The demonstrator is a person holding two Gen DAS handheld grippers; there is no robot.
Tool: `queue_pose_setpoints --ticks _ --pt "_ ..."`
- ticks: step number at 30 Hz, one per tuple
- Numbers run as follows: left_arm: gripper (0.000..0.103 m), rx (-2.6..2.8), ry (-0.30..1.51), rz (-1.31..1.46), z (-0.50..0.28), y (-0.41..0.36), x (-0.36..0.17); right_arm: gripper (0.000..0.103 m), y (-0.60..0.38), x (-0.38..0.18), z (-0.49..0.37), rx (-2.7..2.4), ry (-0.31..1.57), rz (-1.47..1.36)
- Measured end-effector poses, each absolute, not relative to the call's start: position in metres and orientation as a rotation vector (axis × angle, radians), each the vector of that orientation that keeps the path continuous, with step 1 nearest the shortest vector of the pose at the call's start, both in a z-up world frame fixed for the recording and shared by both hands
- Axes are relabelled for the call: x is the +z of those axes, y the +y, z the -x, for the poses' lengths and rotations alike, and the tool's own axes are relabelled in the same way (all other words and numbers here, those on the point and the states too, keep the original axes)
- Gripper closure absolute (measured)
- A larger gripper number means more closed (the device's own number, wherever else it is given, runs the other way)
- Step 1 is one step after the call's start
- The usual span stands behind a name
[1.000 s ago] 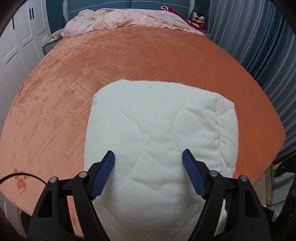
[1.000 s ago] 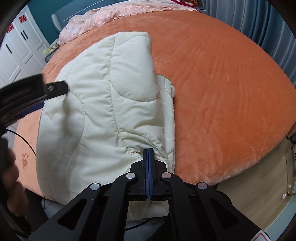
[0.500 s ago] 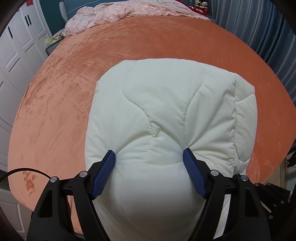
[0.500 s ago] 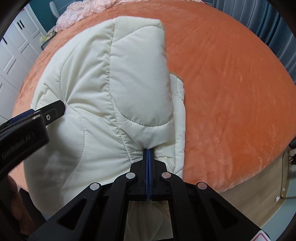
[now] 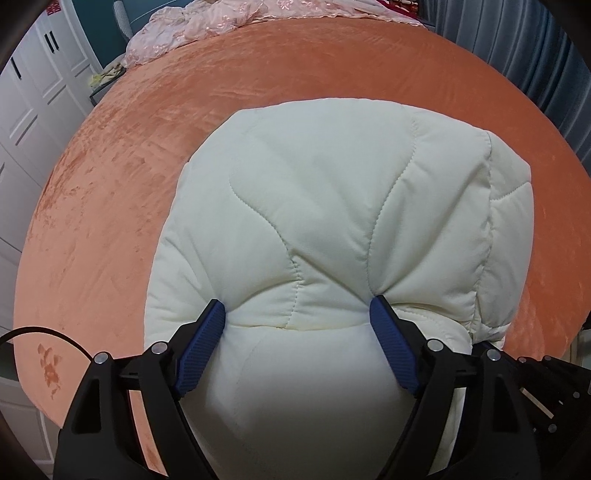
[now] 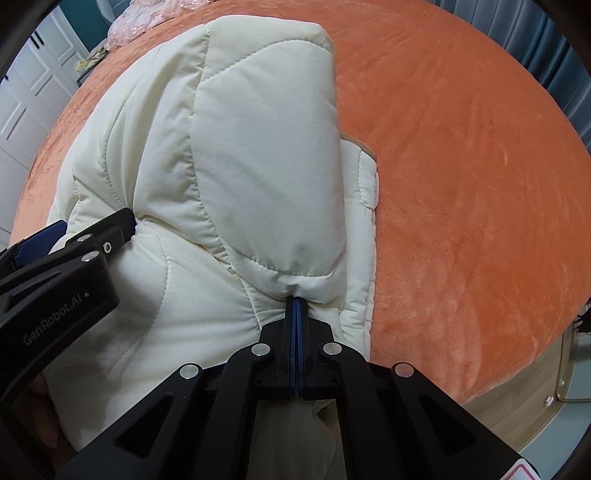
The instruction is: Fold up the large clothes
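Observation:
A cream quilted padded jacket lies folded on the orange bed, its near end hanging over the front edge. My left gripper is wide open, and a thick bulge of the jacket fills the space between its blue pads, which press into the fabric on both sides. My right gripper is shut on the jacket's right near edge, where a folded sleeve panel lies on top. The left gripper also shows at the left of the right wrist view.
The orange velvet bedspread covers a wide bed. A pink lace cover lies bunched at the far end. White wardrobe doors stand left, grey curtains right. Wood floor shows beyond the bed's near right edge.
Both grippers have moved forward and up with the jacket's near end, bunching it higher. The fabric now bulges between the left pads; the right gripper stays clamped.

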State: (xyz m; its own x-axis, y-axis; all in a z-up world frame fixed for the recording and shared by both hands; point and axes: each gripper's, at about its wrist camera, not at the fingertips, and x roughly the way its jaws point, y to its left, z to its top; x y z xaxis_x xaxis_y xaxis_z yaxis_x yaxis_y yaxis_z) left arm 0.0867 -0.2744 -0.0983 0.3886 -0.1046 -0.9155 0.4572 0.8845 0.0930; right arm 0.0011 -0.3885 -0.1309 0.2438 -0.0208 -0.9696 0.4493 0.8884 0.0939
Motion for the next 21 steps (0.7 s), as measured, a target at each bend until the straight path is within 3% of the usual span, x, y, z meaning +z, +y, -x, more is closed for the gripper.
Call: queue_pose_setpoints --ticks 8,14,21 --pt "0.021 -0.367 1.107 -0.347 -0.09 -0.274 -0.1 0.103 -0.397 -0.116 -0.002 -0.362 1.261 -0.392" --pt "0.023 -0.349 1.125 -0.191 -0.102 -0.242 -0.07 0.103 -0.406 -0.045 -0.017 -0.364 1.022 -0.443" --pt "0.02 -0.324 1.131 -0.145 -0.114 -0.23 -0.078 0.103 -0.398 -0.094 -0.055 -0.378 1.122 -0.419"
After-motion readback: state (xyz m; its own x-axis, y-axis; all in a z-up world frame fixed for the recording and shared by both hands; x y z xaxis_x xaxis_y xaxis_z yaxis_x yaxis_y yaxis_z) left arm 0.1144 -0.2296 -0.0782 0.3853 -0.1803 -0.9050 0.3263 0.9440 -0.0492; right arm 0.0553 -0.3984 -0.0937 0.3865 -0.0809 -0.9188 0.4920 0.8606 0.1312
